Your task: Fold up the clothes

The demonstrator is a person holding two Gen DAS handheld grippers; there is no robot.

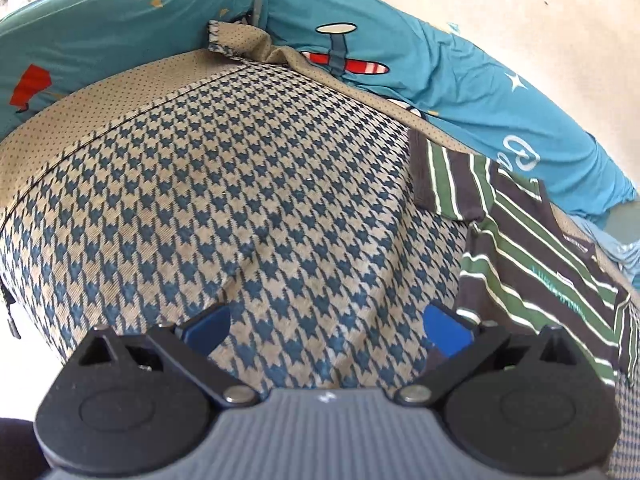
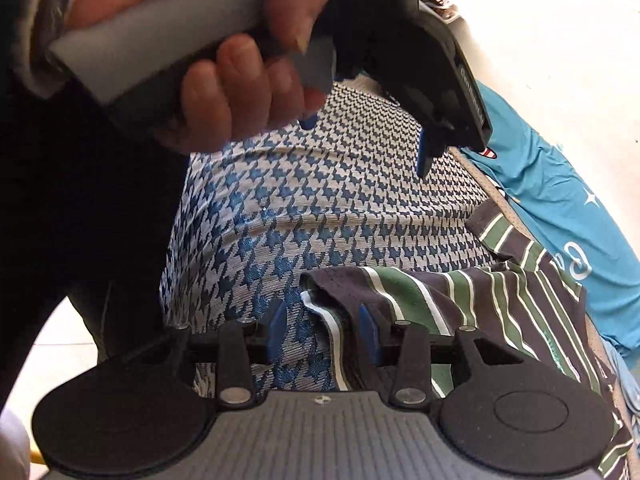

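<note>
**Right wrist: striped shirt lies rumpled, not folded**

Right wrist view: striped shirt (image 2: 500, 304) sits crumpled on the houndstooth cushion (image 2: 340, 208), toward its teal-pillow (image 2: 560, 200) side. No neat fold shows; flattening and folding seem left. Right gripper (image 2: 325, 330) sits low at the shirt's near edge, jaws partly open, cloth edge between them, not pinched. Left gripper (image 1: 326, 326) hovers over bare cushion beside the shirt, jaws wide, empty. A hand (image 2: 224, 60) grips its handle.

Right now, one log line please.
left gripper: open, empty | right gripper: open at striped shirt edge | houndstooth cushion
</note>
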